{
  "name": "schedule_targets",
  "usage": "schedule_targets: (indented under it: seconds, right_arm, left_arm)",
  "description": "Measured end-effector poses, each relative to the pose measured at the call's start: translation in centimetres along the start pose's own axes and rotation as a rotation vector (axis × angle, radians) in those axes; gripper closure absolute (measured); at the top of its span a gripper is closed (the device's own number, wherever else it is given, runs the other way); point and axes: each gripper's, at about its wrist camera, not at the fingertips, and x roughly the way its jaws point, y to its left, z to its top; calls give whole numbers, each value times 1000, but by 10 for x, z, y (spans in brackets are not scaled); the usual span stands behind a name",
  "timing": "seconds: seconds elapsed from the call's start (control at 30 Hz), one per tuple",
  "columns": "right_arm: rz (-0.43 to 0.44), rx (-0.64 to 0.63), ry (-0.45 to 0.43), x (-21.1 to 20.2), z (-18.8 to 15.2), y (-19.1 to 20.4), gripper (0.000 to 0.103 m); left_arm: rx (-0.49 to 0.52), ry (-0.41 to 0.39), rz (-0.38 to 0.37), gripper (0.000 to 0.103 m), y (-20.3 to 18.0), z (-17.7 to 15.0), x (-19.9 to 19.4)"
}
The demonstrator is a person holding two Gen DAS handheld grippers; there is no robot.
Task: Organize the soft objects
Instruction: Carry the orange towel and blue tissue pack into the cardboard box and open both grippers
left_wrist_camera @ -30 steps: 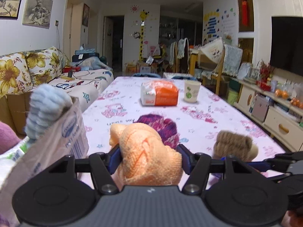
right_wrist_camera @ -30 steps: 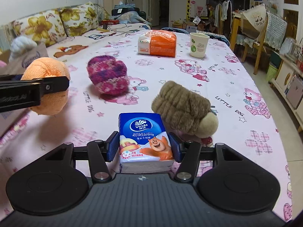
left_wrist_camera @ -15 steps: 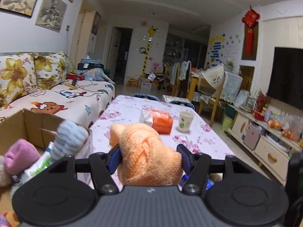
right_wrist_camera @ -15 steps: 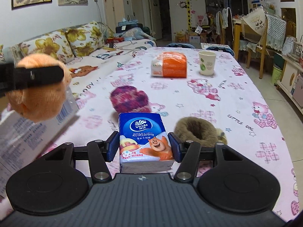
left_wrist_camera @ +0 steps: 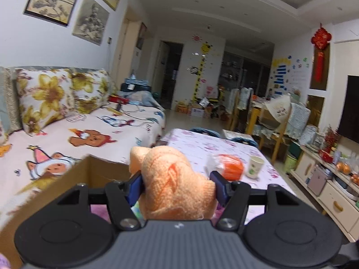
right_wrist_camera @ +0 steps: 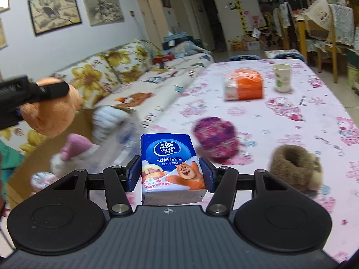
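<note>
While both tools hang in the air, the left hand-held gripper [left_wrist_camera: 178, 185] has an orange plush toy [left_wrist_camera: 175, 186] squeezed between its blue pads; its jaws have just been easing a touch wider, yet the pads press into the plush on both sides. From the right wrist view that same orange toy sits high at the left edge, above an open cardboard box [right_wrist_camera: 27, 163]. Inside the box, blurred, lie a pale blue knitted item [right_wrist_camera: 107, 121], a pink plush piece [right_wrist_camera: 77, 146] and something white beneath it; I cannot tell exactly what they are.

Over on the other side, the right hand-held gripper [right_wrist_camera: 171, 174] is about half open and clamps a blue pack of Vinda tissues [right_wrist_camera: 171, 163], cartoon bear facing up, a pad flat on each long side. Beyond it, on the pink cartoon-print surface [right_wrist_camera: 314, 103], a purple-and-pink knitted ball [right_wrist_camera: 216, 140] rests just beside the pack's far right corner in the picture. A brown furry hat [right_wrist_camera: 294, 167] lies to the right of that, near the edge. Farther back stand an orange-and-white tissue package [right_wrist_camera: 244, 85] and a white paper cup [right_wrist_camera: 281, 77], upright, close together. A flower-patterned sofa [left_wrist_camera: 56, 96] runs along the left wall behind the box.
</note>
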Motion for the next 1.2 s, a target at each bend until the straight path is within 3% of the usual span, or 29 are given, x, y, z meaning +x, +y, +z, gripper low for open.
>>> schedule_targets:
  seconds: [0.37, 0.67, 0.7, 0.8, 0.9, 1.07, 1.2]
  right_arm:
    - [180, -107, -2, 17, 6, 94, 33]
    - [212, -274, 53, 38, -4, 142, 32]
    - [220, -289, 75, 39, -6, 144, 30]
    - [221, -325, 105, 41, -8, 143, 5]
    - [214, -347, 86, 34, -8, 141, 4]
    - [195, -327, 23, 12, -4, 129, 3]
    - [111, -347, -44, -1, -2, 115, 2]
  left_arm:
    - [-75, 21, 97, 40, 69, -2, -8]
    - [-129, 55, 120, 38, 102, -8, -9]
    - [-126, 60, 123, 38, 103, -9, -8]
    - [-119, 72, 128, 27, 105, -11, -6]
    - [-114, 57, 124, 16, 106, -11, -9]
    - [-115, 18, 99, 10, 100, -8, -13]
    - [-98, 14, 98, 10, 91, -8, -10]
